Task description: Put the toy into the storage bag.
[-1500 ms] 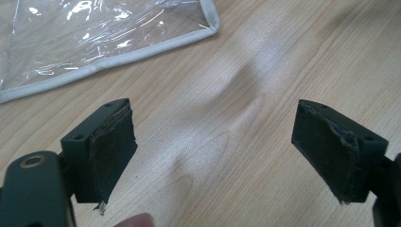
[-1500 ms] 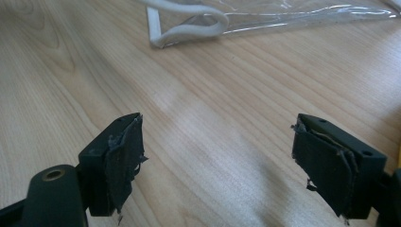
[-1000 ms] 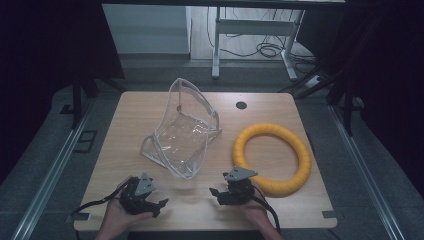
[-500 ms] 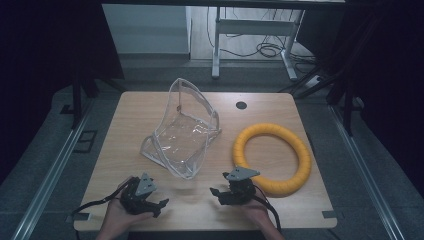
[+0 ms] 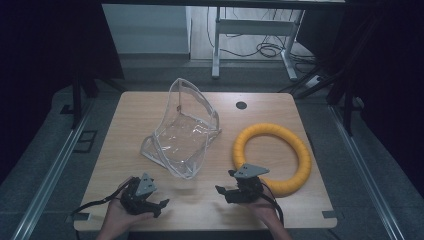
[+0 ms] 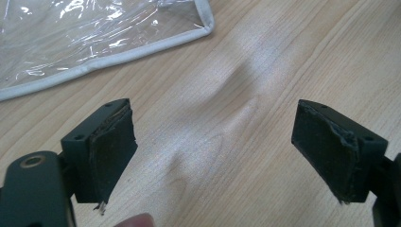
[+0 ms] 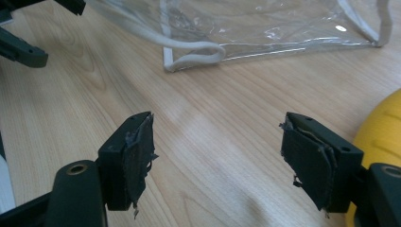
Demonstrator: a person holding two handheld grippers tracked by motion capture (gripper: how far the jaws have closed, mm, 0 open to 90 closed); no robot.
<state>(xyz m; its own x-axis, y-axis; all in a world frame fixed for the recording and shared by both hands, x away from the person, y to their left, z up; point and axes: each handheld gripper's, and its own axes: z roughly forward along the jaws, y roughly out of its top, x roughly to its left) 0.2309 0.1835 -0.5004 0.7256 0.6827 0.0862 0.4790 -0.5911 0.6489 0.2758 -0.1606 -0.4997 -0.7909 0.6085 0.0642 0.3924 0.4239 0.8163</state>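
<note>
A clear plastic bag (image 5: 182, 132) sits in the middle of the wooden table (image 5: 130, 115). A yellow ring (image 5: 272, 157) lies near the right edge. The left gripper (image 5: 155, 205) and the right gripper (image 5: 223, 192) rest by the near edge. Both have their jaws wide open, holding nothing.

A clear plastic bag (image 5: 182, 130) is stood open near the middle of the wooden table (image 5: 135, 107), with a yellow ring (image 5: 272, 156) laid beside it.
</note>
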